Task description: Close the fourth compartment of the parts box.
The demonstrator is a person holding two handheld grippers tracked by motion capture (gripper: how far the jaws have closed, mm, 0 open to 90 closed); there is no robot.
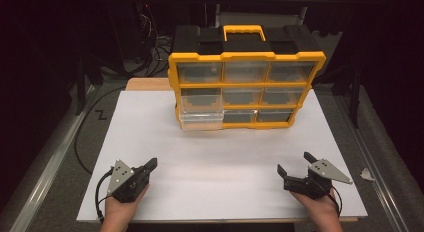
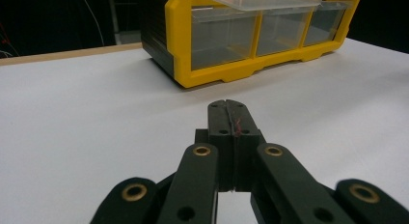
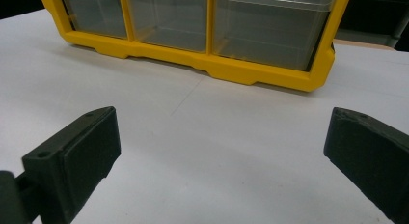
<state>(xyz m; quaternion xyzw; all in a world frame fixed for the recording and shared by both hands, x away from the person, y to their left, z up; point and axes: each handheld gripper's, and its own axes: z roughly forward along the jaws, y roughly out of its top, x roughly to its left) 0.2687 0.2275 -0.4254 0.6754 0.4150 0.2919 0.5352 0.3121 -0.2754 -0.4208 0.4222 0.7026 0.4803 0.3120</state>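
While organizer (image 1: 247, 84) sits well ahead | left claw (image 1: 152, 165) closed | right claw (image 1: 295, 164) agape

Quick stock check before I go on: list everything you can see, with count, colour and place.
organizer: one, yellow frame with black top and handle, far middle of the board; nine clear drawers.
open drawer: one, clear, middle row's left slot, pulled out toward the person.
board: one, white, covering the table.
scrap: one, white, on the grey surface right of the board.
cables: several, dark, behind the table at far left.
left tongs: one, black, near left, jaws shut.
right tongs: one, black, near right, jaws open.
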